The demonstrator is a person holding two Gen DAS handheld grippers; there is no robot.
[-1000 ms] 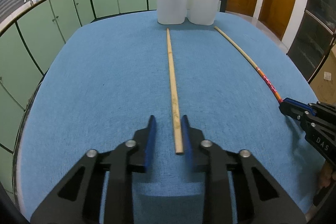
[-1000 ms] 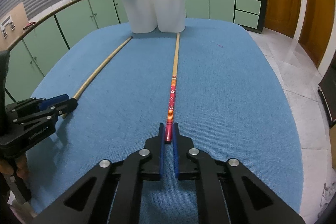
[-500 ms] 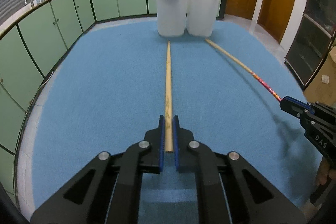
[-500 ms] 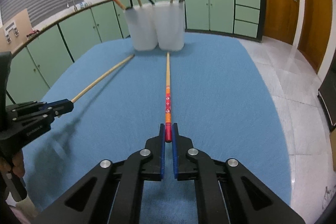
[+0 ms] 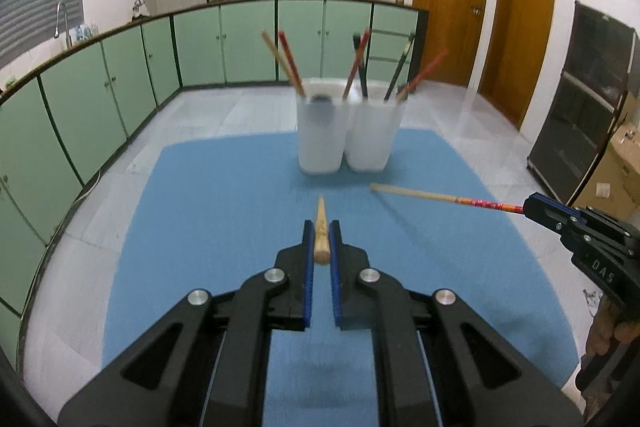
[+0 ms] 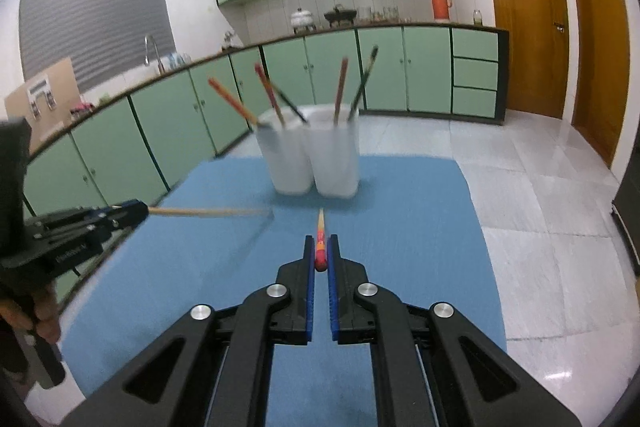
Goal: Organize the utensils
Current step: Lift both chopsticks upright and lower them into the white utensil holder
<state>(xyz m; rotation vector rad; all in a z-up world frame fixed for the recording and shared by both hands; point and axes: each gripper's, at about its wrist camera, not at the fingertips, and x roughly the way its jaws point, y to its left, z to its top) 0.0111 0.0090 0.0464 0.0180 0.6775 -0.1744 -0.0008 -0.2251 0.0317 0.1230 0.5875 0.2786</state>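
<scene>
While both cups (image 5: pixel 344 131) stand ahead | each hand-held gripper (image 5: pixel 321 241) clenches one chopstick (image 5: pixel 321 227)

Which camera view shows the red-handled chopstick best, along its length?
The left wrist view: the red-handled chopstick lies side-on, its pale tip and patterned red end visible, held by the right gripper. The right wrist view shows the chopstick end-on, strongly foreshortened between the jaws.
</scene>
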